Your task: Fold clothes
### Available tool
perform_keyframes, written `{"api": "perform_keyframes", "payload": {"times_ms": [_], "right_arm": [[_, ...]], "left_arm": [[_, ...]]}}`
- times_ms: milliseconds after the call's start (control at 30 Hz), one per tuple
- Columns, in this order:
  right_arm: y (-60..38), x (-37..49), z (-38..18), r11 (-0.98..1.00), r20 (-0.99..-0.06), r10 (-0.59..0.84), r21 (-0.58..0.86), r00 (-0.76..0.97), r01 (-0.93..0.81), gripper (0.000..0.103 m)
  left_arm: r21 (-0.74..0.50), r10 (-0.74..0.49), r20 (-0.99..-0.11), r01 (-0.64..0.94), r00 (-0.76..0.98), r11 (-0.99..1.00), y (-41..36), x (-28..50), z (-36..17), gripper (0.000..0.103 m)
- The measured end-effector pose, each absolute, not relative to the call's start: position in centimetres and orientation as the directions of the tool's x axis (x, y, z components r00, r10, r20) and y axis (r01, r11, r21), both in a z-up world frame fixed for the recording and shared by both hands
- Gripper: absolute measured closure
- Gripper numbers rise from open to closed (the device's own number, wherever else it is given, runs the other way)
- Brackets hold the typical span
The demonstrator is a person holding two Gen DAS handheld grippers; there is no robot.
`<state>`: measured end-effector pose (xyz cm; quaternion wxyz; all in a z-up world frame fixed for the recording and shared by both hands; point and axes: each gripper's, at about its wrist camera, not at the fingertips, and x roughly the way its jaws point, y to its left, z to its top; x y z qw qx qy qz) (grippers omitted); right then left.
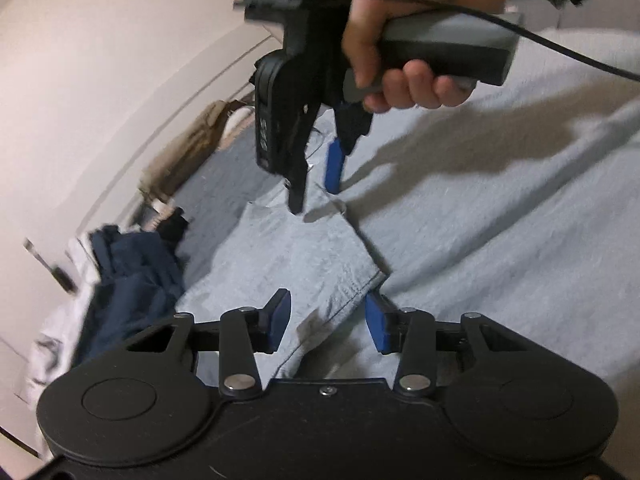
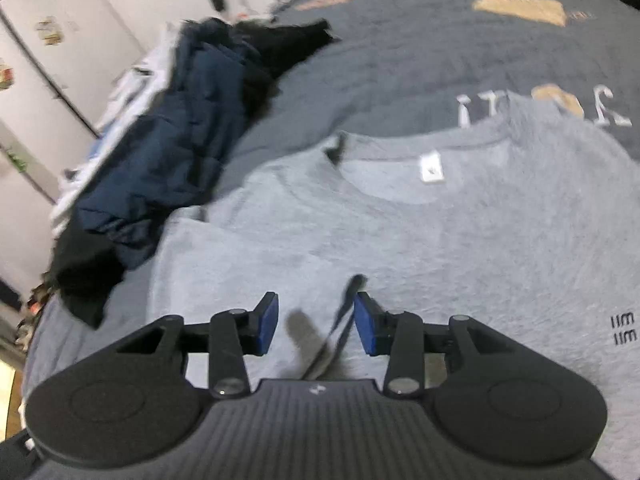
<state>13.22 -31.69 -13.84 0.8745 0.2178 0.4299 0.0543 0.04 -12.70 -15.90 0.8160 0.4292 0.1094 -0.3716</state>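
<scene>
A pale wall (image 1: 100,60) and white cupboard doors (image 2: 60,60) are closing off the room behind a bed covered by a dark grey blanket printed with white lettering (image 2: 400,60), which is serving as the work surface. Spreading flat across it is a light grey short-sleeved T-shirt (image 2: 400,232), front up, its collar and white neck label (image 2: 432,167) pointing away from the right wrist camera. A heap of navy and black unfolded garments (image 2: 180,140) is lying just beside the shirt, along the edge nearer the cupboards.

The left gripper (image 1: 329,322) is hanging with its blue-padded jaws spread, straddling the hem of the shirt's sleeve (image 1: 320,264) without pinching it. The right gripper (image 2: 316,322), held in the person's right hand (image 1: 404,40), is likewise standing wide apart, hovering close over the shirt's chest with nothing between its pads.

Judging by the flat shirt, the first fold is only being set up. The next move is probably calling for the left gripper to close on the sleeve edge while the right one takes the fabric near the shoulder, so both can carry that side inward across the body.
</scene>
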Motion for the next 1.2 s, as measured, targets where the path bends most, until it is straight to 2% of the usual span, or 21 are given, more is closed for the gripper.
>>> {"api": "perform_keyframes", "payload": {"times_ms": [33,67,100,167,200,300,433,600,667,733,767,800,867,1000,1100,1200], "right_arm": [[-31.7,13.5,-14.3,0.896,-0.732,0.278,0.431,0.622,0.106,0.063],[-31.9,13.5,-14.6,0.887,-0.723,0.284,0.448,0.63,0.113,0.069],[-32.0,13.6,-14.9,0.878,-0.713,0.29,0.464,0.639,0.12,0.084],[-32.3,13.7,-15.0,0.862,-0.692,0.3,0.491,0.656,0.125,0.102],[-32.5,13.6,-14.9,0.852,-0.676,0.3,0.507,0.673,0.13,0.102],[-32.8,13.3,-14.1,0.833,-0.621,0.293,0.539,0.727,0.125,0.103],[-32.9,13.1,-12.7,0.836,-0.579,0.295,0.542,0.76,0.088,0.103],[-31.6,14.5,-13.9,0.934,-0.742,0.212,0.344,0.636,0.09,0.098],[-32.1,14.0,-13.8,0.935,-0.747,0.208,0.341,0.631,0.095,0.098],[-32.4,13.2,-12.9,0.936,-0.736,0.203,0.34,0.646,0.093,0.095],[-32.2,12.8,-12.2,0.938,-0.722,0.2,0.336,0.663,0.083,0.094],[-32.1,12.5,-11.6,0.94,-0.707,0.198,0.333,0.679,0.072,0.093],[-31.7,11.8,-10.3,0.946,-0.678,0.191,0.321,0.71,0.052,0.093],[-30.2,11.9,-9.4,0.973,-0.655,0.142,0.231,0.742,0.018,0.09],[-29.5,12.6,-10.7,0.952,-0.674,0.225,0.305,0.704,-0.012,0.089],[-28.7,13.1,-12.9,0.932,-0.698,0.291,0.36,0.654,-0.031,0.088]], "left_arm": [[0.63,-0.507,-0.49,0.69,0.709,0.355,-12.9,0.1,-16.1,0.061],[0.632,-0.511,-0.489,0.691,0.707,0.352,-12.8,0.0,-16.2,0.062],[0.632,-0.515,-0.487,0.692,0.705,0.349,-12.8,-0.1,-16.4,0.074],[0.572,-0.526,-0.529,0.738,0.666,0.358,-12.6,0.2,-15.9,0.097],[0.547,-0.534,-0.54,0.753,0.651,0.365,-12.3,0.5,-15.6,0.1],[0.448,-0.565,-0.54,0.781,0.624,0.436,-10.9,1.6,-13.3,0.101],[0.295,-0.605,-0.541,0.806,0.584,0.514,-9.2,3.1,-10.8,0.101],[0.348,-0.528,-0.654,0.835,0.542,0.426,-10.3,3.1,-13.2,0.099],[0.312,-0.534,-0.677,0.855,0.506,0.414,-10.1,3.3,-13.0,0.097],[0.243,-0.577,-0.651,0.855,0.494,0.458,-9.4,4.0,-11.8,0.082],[0.205,-0.601,-0.631,0.853,0.49,0.48,-9.0,4.5,-11.2,0.064],[0.164,-0.623,-0.606,0.843,0.495,0.512,-8.6,4.9,-10.6,0.05],[0.088,-0.65,-0.565,0.821,0.507,0.564,-8.1,5.5,-9.8,0.049],[-0.006,-0.619,-0.574,0.754,0.535,0.657,-8.7,7.5,-10.2,0.052],[0.012,-0.548,-0.645,0.724,0.533,0.689,-9.7,8.2,-11.8,0.06],[0.033,-0.465,-0.728,0.703,0.504,0.71,-10.3,9.1,-13.7,0.065]]}}
